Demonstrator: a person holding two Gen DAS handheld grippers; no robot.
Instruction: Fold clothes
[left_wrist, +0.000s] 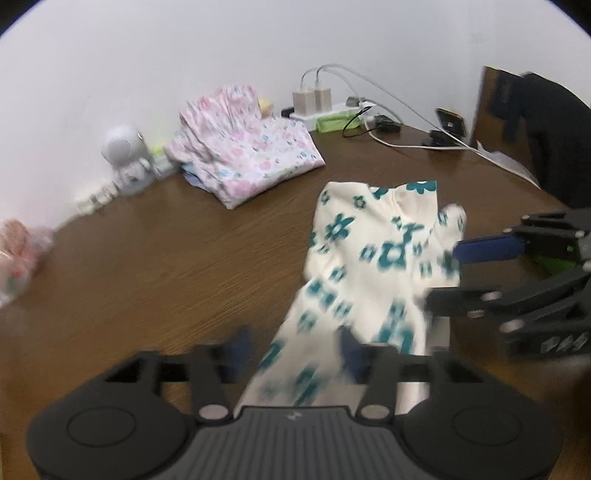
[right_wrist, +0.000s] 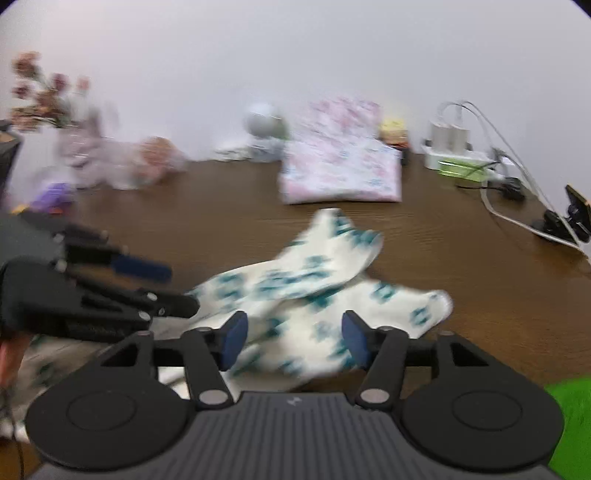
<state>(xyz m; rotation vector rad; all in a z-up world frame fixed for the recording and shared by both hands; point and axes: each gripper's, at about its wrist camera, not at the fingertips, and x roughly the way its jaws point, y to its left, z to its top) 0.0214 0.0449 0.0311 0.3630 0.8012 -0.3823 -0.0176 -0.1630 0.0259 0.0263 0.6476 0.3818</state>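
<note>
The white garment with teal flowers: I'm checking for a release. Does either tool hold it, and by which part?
Neither. Both the left tool and right tool stand open around the garment, pads not pressing.

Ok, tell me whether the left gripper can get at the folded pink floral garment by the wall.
Probably yes. The left gripper is open, and only bare brown wooden table lies between it and the folded pink floral garment; the cream garment with teal flowers lies off to the side.

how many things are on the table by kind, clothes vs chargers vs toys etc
garments: 2, the white garment with teal flowers and the folded pink floral garment
white charger bricks: 2
power strip: 1
white robot toy: 1
phone on a stand: 1
total: 7
</note>
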